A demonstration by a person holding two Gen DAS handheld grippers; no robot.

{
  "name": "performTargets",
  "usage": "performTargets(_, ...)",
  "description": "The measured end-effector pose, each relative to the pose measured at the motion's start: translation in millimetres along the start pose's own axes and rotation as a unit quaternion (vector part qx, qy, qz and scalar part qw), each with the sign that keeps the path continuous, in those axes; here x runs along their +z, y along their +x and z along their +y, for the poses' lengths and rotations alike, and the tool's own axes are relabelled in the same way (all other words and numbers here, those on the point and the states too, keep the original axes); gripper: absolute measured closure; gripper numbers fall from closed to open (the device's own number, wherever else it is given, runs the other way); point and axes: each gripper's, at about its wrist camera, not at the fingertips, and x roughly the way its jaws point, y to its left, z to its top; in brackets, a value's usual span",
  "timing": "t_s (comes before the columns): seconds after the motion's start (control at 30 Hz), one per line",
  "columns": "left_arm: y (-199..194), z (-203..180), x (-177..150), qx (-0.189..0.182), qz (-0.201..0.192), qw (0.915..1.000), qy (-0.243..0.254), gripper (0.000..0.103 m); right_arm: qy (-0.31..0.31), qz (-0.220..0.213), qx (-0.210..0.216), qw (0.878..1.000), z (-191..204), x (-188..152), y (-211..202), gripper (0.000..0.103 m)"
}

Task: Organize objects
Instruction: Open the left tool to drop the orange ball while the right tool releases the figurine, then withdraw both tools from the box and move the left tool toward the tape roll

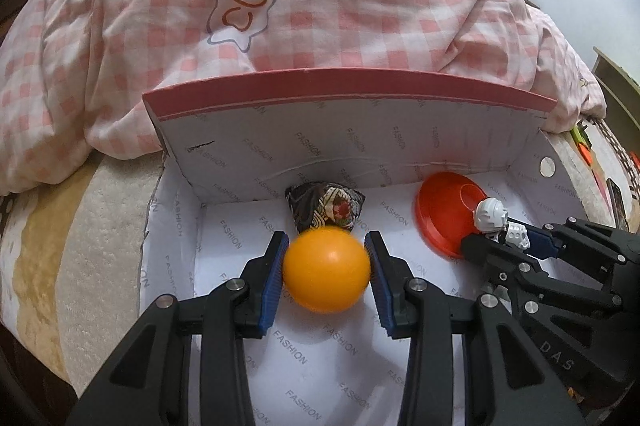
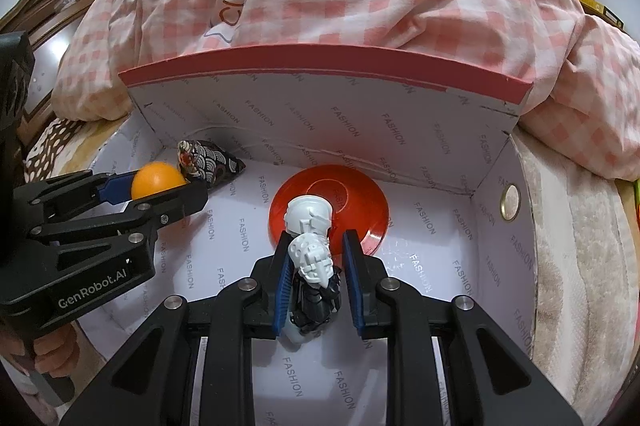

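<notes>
ball: orange ball (image 1: 326, 270) sits between the blue pads of the left gripper (image 1: 326, 272) — held just above the floor of the box (image 1: 360, 129), near its left back corner
ball grip: left jaws clenched on the ball across its middle; the right pad looks barely touching, so the hold may be light
figure: white-and-black toy figure (image 2: 314, 266) lies between the pads of the right gripper (image 2: 318, 278), over the box floor, near the middle
figure axis: long axis runs along the fingers, head end pointing forward over the red dish (image 2: 360, 205)
figure grip: right jaws grasping the figure — it leans on the left pad, and a gap shows at the right pad near the tip
key relation: both things already sit inside the box walls, straight below each gripper is bare floor; letting go is likely all that remains
neighbours: patterned pouch (image 1: 324, 207) lies just behind the ball against the back wall
nearer hand: left to pouch corner, right to dish
risk: ball may roll once freed
</notes>
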Motion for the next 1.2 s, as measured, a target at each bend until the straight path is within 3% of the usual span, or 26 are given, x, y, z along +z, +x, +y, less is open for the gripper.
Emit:
performTargets(0.33, -3.5, -6.4, -1.5, 0.006, -0.005, 1.0, 0.006, 0.061, 0.022, -0.009, 0.012, 1.0, -4.0, -3.1, -8.4, 0.078)
performTargets(0.77, -19.2, -6.3, -4.4, -0.001, -0.014, 0.9999, -0.001, 0.061, 0.012, -0.035, 0.003, 0.999, 2.5, -6.0, -32.7, 0.049)
performTargets(1.2, -39.6, 1.0, -15.4, -0.002, -0.019, 0.9998, -0.011, 0.061, 0.005, -0.055, 0.008, 0.998, 6.8, -13.9, -54.6, 0.038)
